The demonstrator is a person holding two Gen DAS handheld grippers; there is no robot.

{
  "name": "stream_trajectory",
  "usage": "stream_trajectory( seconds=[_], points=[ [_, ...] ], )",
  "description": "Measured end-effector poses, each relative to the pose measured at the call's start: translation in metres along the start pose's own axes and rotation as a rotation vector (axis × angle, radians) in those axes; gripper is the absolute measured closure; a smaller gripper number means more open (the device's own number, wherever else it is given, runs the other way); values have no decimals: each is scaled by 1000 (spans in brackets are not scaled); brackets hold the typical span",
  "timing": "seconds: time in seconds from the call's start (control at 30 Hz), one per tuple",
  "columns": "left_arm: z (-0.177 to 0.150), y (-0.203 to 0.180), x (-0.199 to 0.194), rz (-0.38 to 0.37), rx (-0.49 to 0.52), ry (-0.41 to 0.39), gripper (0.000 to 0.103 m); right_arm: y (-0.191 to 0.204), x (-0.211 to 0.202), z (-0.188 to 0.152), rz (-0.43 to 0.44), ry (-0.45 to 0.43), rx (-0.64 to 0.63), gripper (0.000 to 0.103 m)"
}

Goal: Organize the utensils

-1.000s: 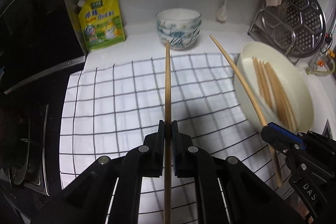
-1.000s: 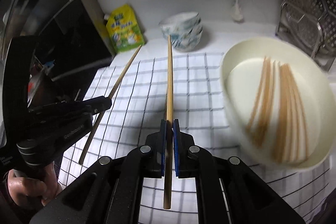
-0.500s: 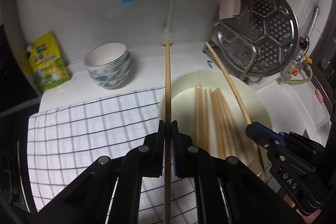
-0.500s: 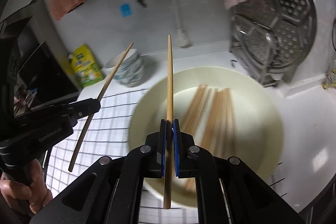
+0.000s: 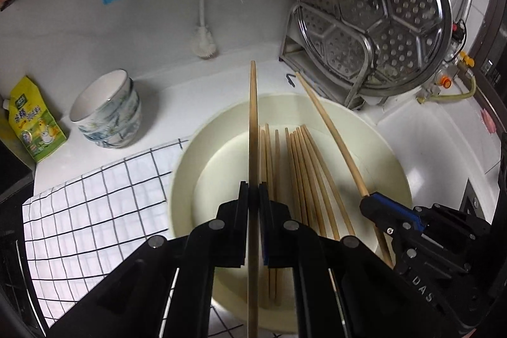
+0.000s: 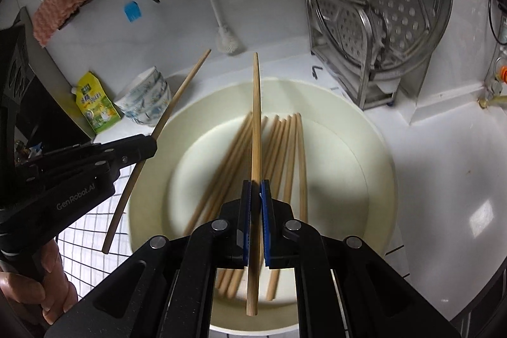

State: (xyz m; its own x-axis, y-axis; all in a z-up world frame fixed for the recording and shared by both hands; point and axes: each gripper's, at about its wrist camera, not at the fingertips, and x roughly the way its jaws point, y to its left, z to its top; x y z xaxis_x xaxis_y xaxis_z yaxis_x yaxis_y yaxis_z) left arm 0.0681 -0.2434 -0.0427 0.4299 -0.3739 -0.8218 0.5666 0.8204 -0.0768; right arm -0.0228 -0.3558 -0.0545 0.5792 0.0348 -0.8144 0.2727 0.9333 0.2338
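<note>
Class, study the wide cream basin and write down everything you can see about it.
The wide cream round basin looks like smooth plastic, shallow, with a flat floor and a sloping wall. It sits upright on the white counter, its left edge over the black-and-white checked cloth, in front of the steel rack. A loose bundle of bamboo chopsticks lies on its floor, roughly parallel. No tool touches it.

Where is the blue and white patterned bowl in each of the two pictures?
Left wrist view: the blue and white patterned bowl stands at the left, above the checked cloth.
Right wrist view: the same bowl stands left of centre, partly behind a held chopstick.
Shared landmark: the yellow-green pouch sits just left of the bowl in both.
</note>
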Motion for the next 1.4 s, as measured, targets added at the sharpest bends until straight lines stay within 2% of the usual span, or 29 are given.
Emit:
stream_trajectory(
  seconds=[0.23, 0.43, 0.5, 0.57, 0.63, 0.73, 0.83, 1.07, 1.2, 1.4],
  points=[
    [-6, -8, 17, 0, -7, 45, 96, -10, 14, -6, -10, 43, 16, 97],
    [-9, -6, 15, 15, -14, 43, 95, -14, 15, -10, -17, 52, 22, 97],
    [-9, -5, 12, 24, -23, 34, 82, -15, 13, -10, -18, 47, 28, 96],
    [-9, -3, 6, 33, -34, 17, 54, -15, 9, -10, -27, 36, 22, 96],
    [-10, 0, -1, 45, -50, -6, 46, -14, 4, -11, -27, 27, 20, 92],
    [-11, 1, -8, 54, -55, -12, 44, -12, -2, -10, -24, 15, 20, 87],
    [-13, 3, -16, 72, -61, -26, 34, -9, -9, -10, -17, 3, 21, 82],
    [-17, 4, -35, 90, -67, -53, 28, -2, -23, -11, -9, -12, 19, 74],
    [-19, 5, -43, 93, -69, -63, 22, 2, -32, -12, -15, -25, 10, 61],
    [-23, 9, -54, 102, -76, -73, 15, 4, -39, -14, -29, -29, 23, 50]
  ],
)
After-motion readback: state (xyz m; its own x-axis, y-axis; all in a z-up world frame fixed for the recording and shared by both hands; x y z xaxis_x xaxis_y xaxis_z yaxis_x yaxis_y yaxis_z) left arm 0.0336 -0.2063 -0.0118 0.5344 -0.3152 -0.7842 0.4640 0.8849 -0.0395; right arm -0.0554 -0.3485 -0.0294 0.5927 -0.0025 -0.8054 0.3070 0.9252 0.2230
